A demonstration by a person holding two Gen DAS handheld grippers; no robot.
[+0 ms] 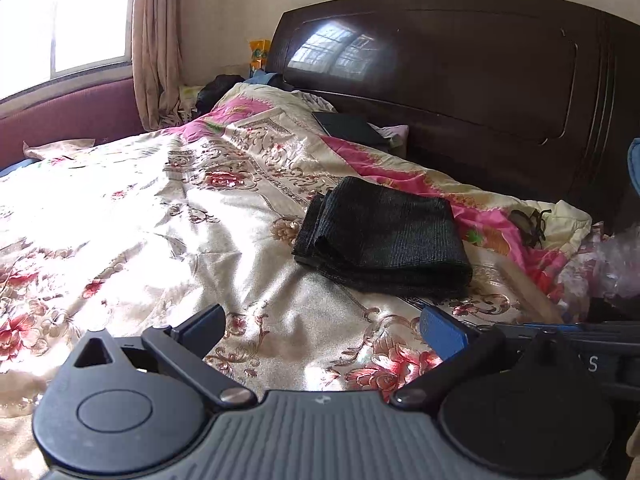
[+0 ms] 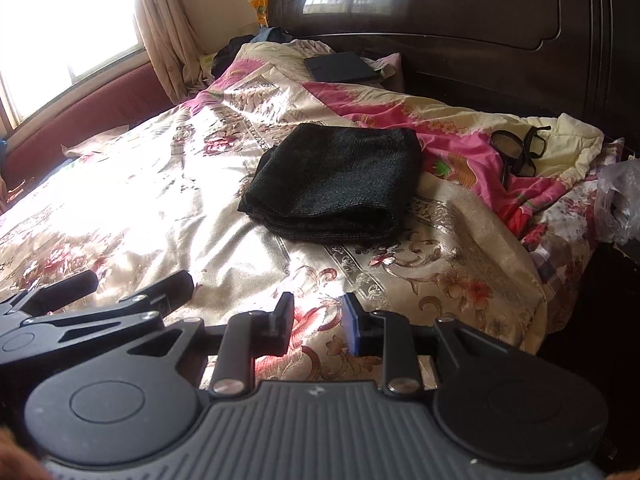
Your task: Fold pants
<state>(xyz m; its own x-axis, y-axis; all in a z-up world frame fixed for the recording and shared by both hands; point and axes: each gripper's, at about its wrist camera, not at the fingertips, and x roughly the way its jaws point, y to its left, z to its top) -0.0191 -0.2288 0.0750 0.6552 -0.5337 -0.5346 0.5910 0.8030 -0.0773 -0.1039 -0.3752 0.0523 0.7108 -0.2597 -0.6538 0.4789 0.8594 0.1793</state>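
Note:
The dark grey pants lie folded into a compact stack on the floral quilt, toward the headboard side. The right wrist view shows the same pants straight ahead. My left gripper hovers short of the stack with its jaws wide open and only quilt between them. It also shows in the right wrist view as the left gripper at the lower left. My right gripper is beside it, also short of the pants. Its jaws stand a narrow gap apart with nothing between them. Neither gripper touches the pants.
Black glasses lie on the pink quilt fold right of the pants. A dark flat case rests near the dark wooden headboard. A plastic bag sits at the bed's right edge. A window and curtain stand at the far left.

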